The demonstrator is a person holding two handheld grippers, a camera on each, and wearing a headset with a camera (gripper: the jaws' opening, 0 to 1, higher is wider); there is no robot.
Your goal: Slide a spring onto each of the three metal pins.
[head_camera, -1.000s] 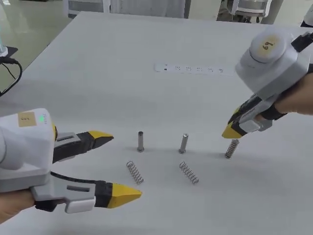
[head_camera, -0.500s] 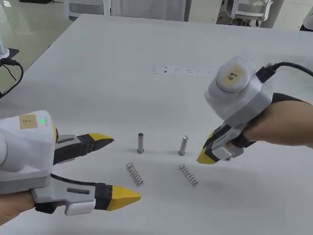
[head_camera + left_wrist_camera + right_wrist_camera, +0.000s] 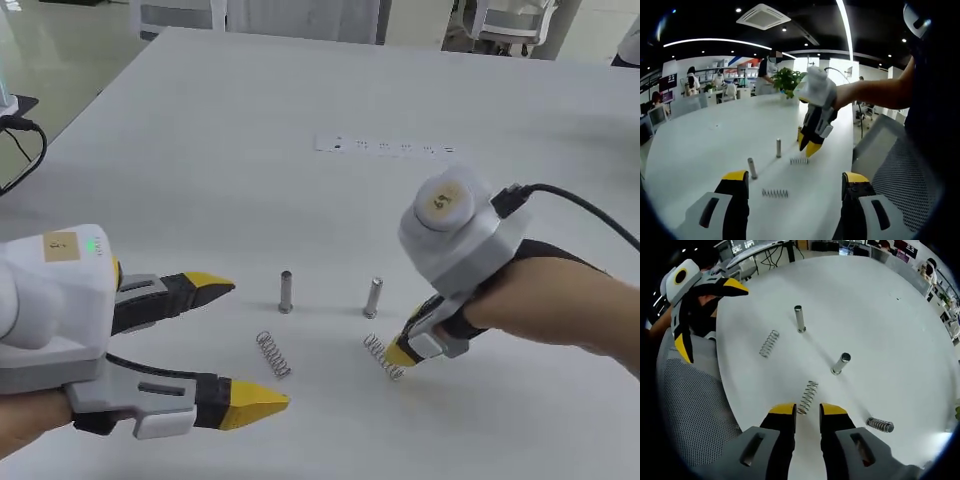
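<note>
Two bare metal pins (image 3: 286, 291) (image 3: 373, 297) stand upright on the white table (image 3: 300, 120). One loose spring (image 3: 272, 353) lies in front of the left pin. A second spring (image 3: 381, 356) lies in front of the right pin. My right gripper (image 3: 402, 353) is low over this second spring (image 3: 808, 396), jaws slightly apart, with the spring's near end just at the tips. A third pin wearing a spring (image 3: 880, 424) stands off to the right in the right gripper view. My left gripper (image 3: 235, 345) hovers wide open at the near left, holding nothing.
A white power strip (image 3: 385, 146) lies farther back on the table. A cable (image 3: 575, 205) trails from the right gripper. The table's left edge runs along a floor with a black cord (image 3: 20, 150). Office chairs stand beyond the far edge.
My right gripper has swung left and down, from beside the spring-covered pin to the right-hand loose spring. The left gripper has stayed put.
</note>
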